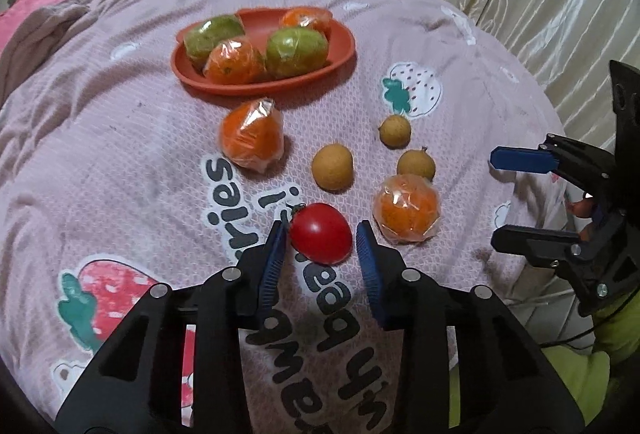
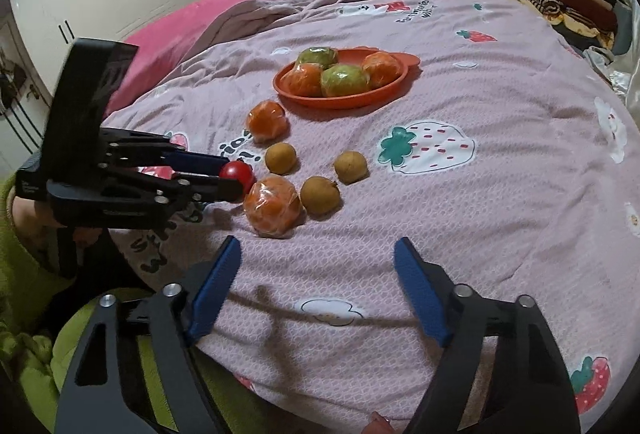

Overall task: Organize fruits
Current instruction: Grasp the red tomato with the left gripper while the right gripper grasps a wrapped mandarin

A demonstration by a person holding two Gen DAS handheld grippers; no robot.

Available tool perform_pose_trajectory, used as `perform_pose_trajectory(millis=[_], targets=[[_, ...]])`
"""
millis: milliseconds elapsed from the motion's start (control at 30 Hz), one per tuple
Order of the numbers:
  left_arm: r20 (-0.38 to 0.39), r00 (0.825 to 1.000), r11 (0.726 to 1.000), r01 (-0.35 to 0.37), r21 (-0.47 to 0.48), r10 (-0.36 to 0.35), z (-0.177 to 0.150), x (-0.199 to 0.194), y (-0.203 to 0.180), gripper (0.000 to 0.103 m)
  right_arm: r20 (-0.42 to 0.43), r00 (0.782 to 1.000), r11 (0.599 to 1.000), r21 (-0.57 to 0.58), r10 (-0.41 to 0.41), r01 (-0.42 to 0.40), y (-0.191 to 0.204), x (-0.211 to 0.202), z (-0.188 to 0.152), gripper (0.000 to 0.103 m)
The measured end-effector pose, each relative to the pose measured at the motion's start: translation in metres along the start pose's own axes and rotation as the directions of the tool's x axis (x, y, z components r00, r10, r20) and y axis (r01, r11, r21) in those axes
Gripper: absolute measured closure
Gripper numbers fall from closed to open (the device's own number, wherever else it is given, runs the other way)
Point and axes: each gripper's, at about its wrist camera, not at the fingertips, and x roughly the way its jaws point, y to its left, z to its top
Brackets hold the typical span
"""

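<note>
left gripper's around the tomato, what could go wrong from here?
1. The left gripper is open, with one pad at the tomato and the other apart: closing may roll it.
2. The wrapped orange sits close beside; a finger may nudge it.
3. The soft blanket may let fruit roll.

Left gripper (image 1: pixel 320 234) low and level, jaws parted, not closed down; right gripper (image 2: pixel 316 266) off to its right, jaws wide apart, nothing between them
</note>
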Motion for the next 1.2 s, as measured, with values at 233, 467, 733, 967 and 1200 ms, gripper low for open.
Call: perform_pose_trajectory(millis=[233,467,733,967,1200], targets=[[-0.019,1.000,1.000,-0.021,-0.001,0.021,0.006,0.014,0.001,0.078,-0.011,0.999,0.999,-0.006,0.039,-0.040,0.004,0.004,-0.003,0.043],[-0.006,1.000,1.000,0.003,-0.016,-0.003,0.004,0.012,0.005,0.078,-0.021,0.996,0.996,-0.019,0.081,-0.082,0.019,0.018,0.003,0.048],[0.026,0.999,0.997,0.035,-0.071,-0.033,0.001,0.003,0.020,0.078,-0.039,0.995,0.996,-0.018,0.092,-0.093,0.028,0.038,0.010,0.051],[0.036,0.999,0.996,0.028,-0.088,-0.025,0.002,0.000,0.026,0.078,-0.041,0.998,0.998,-0.037,0.049,-0.050,0.030,0.050,0.020,0.058],[0.034,0.999,0.996,0.030,-0.090,-0.027,0.002,0.001,0.026,0.078,-0.040,0.999,0.996,-0.076,0.033,-0.036,0.032,0.059,0.024,0.066]])
